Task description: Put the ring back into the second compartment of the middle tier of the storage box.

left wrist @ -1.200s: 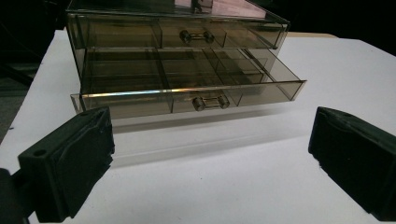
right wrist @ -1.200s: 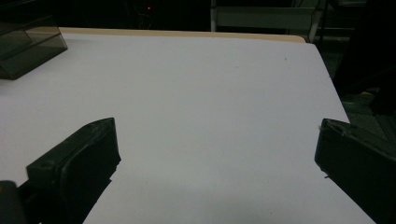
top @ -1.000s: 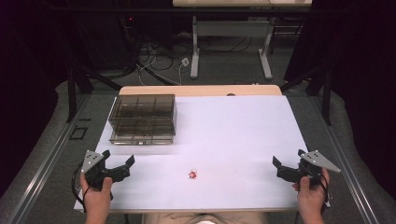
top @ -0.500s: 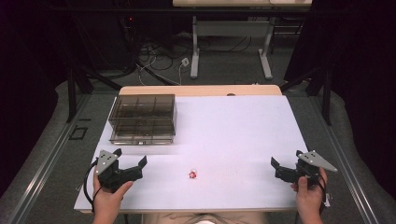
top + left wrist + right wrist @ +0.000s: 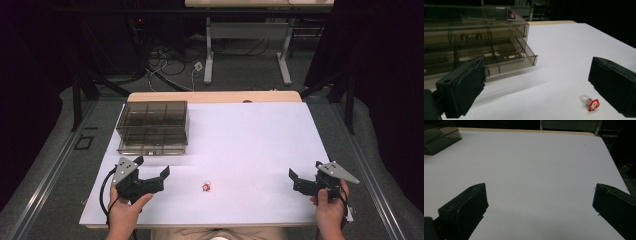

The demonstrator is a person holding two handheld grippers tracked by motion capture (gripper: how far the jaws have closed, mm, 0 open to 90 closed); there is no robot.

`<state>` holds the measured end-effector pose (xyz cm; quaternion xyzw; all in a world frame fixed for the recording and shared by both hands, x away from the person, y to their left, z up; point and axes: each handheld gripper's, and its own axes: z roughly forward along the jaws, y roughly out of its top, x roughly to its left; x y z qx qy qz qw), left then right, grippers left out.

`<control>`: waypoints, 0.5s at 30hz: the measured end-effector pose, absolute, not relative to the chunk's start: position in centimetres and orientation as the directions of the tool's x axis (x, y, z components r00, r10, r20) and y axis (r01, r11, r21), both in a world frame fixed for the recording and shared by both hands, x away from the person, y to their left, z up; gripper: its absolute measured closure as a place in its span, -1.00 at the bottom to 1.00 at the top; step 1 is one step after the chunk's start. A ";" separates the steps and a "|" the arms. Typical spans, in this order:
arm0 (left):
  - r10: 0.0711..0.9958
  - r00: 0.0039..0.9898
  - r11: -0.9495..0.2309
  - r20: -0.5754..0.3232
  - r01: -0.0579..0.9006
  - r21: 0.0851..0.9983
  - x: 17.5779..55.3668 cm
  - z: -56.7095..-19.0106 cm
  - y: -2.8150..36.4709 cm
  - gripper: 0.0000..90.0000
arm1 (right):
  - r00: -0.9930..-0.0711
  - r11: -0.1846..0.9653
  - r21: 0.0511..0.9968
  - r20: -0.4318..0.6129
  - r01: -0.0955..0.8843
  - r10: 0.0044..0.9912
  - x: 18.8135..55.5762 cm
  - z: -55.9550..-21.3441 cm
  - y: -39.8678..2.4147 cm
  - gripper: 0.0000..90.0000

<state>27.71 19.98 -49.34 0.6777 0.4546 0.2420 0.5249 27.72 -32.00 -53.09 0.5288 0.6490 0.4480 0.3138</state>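
The left gripper (image 5: 152, 173) has its jaws spread wide with nothing between them, low over the white table top (image 5: 250, 140). In the left gripper view, a small clear piece with a red and white end (image 5: 590, 102) lies on the table just inside the right-hand jaw, apart from it. In the high view the same piece (image 5: 206, 187) sits near the front edge, to the right of the left gripper and well apart from the right gripper (image 5: 300, 181). The right gripper's jaws are likewise spread and empty, over bare table. Behind the left gripper stands a smoky see-through drawer box (image 5: 153, 126); its lower drawer (image 5: 506, 58) is pulled partly out. The drawer compartments appear empty, though the dark tint makes this hard to tell.
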 end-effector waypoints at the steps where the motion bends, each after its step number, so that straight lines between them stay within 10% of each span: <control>1: 0.870 0.469 -0.036 -0.149 0.362 0.931 27.7 -49.3 20.0 -0.94 | -0.244 0.039 0.913 0.067 0.405 0.968 27.7 -53.1 -32.0 -1.00; 15: 0.858 0.503 -0.088 -0.103 0.342 0.936 28.3 -47.7 17.1 -0.74 | -0.247 0.046 0.911 0.062 0.411 0.967 27.8 -53.2 -32.0 -1.00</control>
